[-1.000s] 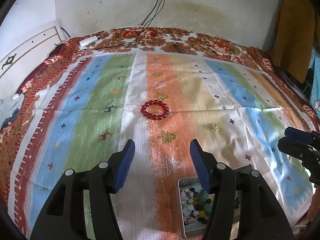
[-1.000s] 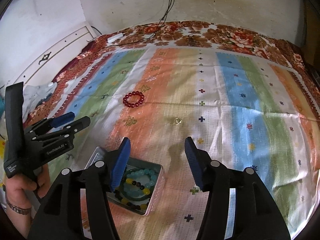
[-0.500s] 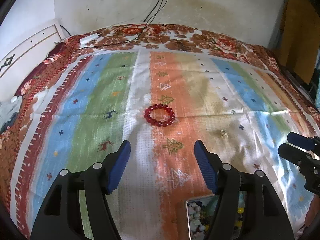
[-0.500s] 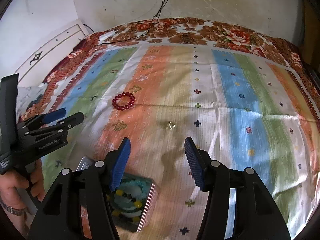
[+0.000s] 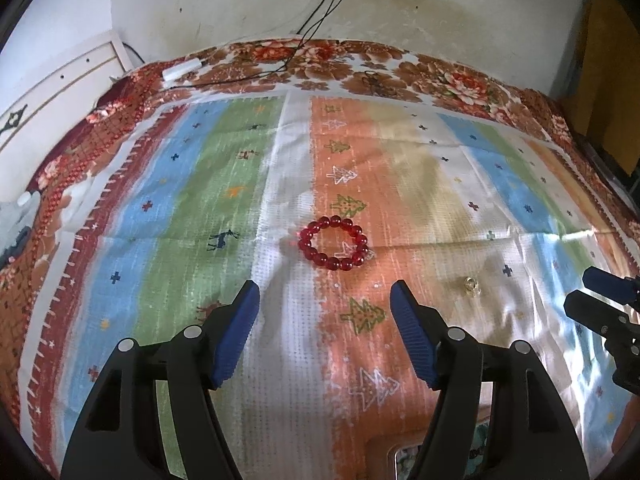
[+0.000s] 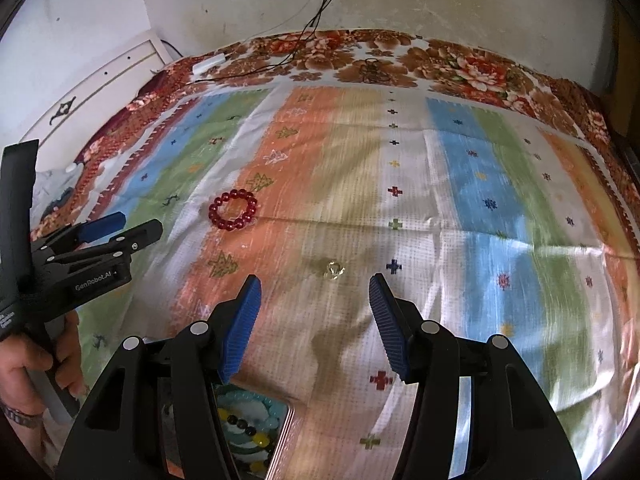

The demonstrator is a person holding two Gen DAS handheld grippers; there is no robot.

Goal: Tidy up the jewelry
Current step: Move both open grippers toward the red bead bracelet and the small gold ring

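Note:
A red bead bracelet [image 5: 334, 244] lies flat on the striped cloth, just ahead of my open, empty left gripper [image 5: 325, 294]; it also shows in the right wrist view [image 6: 233, 210]. A small gold ring [image 6: 334, 270] lies on the cloth just ahead of my open, empty right gripper [image 6: 315, 289]; it also shows in the left wrist view [image 5: 472, 286]. A metal tin [image 6: 256, 432] holding several bead bracelets sits under the right gripper's left finger; only its corner [image 5: 404, 464] shows in the left wrist view.
The striped cloth [image 5: 200, 208] covers a bed with a floral border. A white charger and black cables [image 5: 182, 72] lie at the far edge by the wall. The right gripper's tips [image 5: 600, 292] show at the right edge of the left wrist view.
Both grippers have moved forward over the cloth. The bracelet and the ring are nearer to them, and the tin has slid down to the bottom edge of both views.

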